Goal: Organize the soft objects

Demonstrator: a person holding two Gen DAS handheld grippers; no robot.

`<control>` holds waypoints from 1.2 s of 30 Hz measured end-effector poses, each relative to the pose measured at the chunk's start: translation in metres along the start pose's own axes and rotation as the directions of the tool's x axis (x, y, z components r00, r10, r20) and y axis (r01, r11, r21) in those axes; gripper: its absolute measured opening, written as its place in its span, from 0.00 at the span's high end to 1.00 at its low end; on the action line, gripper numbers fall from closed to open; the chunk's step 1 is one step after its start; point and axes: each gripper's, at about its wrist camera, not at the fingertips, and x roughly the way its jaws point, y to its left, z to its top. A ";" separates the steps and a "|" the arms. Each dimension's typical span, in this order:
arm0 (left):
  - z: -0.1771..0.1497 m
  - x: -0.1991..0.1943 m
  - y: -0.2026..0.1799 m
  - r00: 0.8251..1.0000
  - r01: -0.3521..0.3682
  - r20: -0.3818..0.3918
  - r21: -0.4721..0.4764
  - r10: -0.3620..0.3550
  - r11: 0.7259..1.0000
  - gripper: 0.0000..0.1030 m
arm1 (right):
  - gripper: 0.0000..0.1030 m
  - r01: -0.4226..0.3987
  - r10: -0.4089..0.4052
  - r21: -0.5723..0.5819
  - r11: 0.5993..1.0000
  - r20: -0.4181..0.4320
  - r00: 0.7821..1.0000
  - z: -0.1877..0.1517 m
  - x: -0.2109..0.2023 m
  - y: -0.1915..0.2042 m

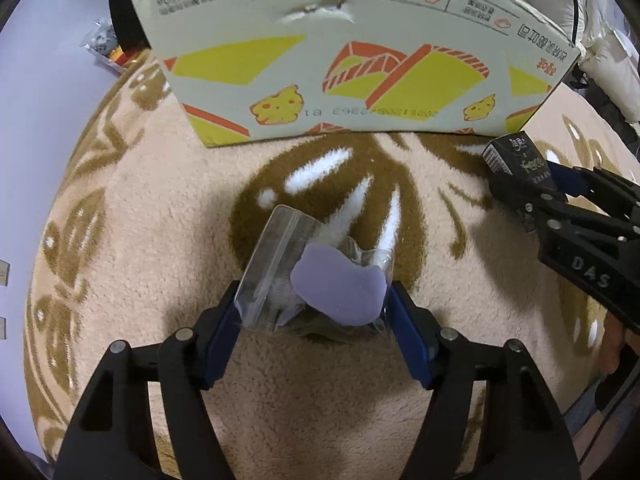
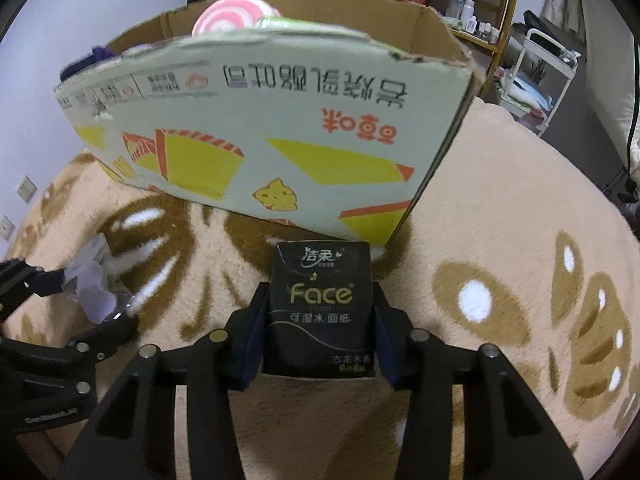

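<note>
In the left wrist view, the left gripper (image 1: 316, 304) has its jaws clamped on a clear zip bag (image 1: 280, 264) holding a lilac soft piece (image 1: 340, 292), lifted above the plush rug (image 1: 140, 240), short of the cardboard box (image 1: 352, 60). The slick, crumpled plastic is pinched mostly at its lower part, so it could slide out or sag and catch the box's near wall on the way over. The right gripper (image 1: 532, 196) is close by; crossing paths risks a knock.

In the right wrist view, the right gripper (image 2: 320, 328) has its jaws squeezed on a black Face tissue pack (image 2: 322, 304), just before the box (image 2: 260, 120). The box already holds a pink swirl cushion (image 2: 228, 12), and a low carry could strike the torn rim or push the box.
</note>
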 end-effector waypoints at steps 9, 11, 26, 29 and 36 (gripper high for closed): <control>-0.011 -0.024 0.016 0.999 -0.019 0.047 -0.053 0.021 0.998 0.33 | 0.52 -0.108 0.106 0.026 0.994 0.045 0.993 -0.003 -0.025 0.004; -0.011 -0.031 0.012 0.997 -0.021 0.068 -0.062 0.025 0.998 0.33 | 0.52 -0.130 0.128 0.033 0.991 0.063 0.990 0.004 -0.029 -0.001; -0.004 -0.119 0.013 0.926 -0.056 0.369 -0.079 0.082 0.995 0.33 | 0.52 -0.185 0.189 -0.041 0.982 0.280 0.941 0.018 -0.101 0.001; 0.009 -0.129 0.014 0.907 -0.078 0.411 -0.057 0.095 0.995 0.32 | 0.52 -0.173 0.187 -0.070 0.982 0.328 0.926 0.029 -0.113 0.004; 0.044 -0.153 0.011 0.871 -0.106 0.481 -0.011 0.098 0.994 0.32 | 0.52 -0.138 0.167 -0.103 0.985 0.376 0.911 0.066 -0.119 0.002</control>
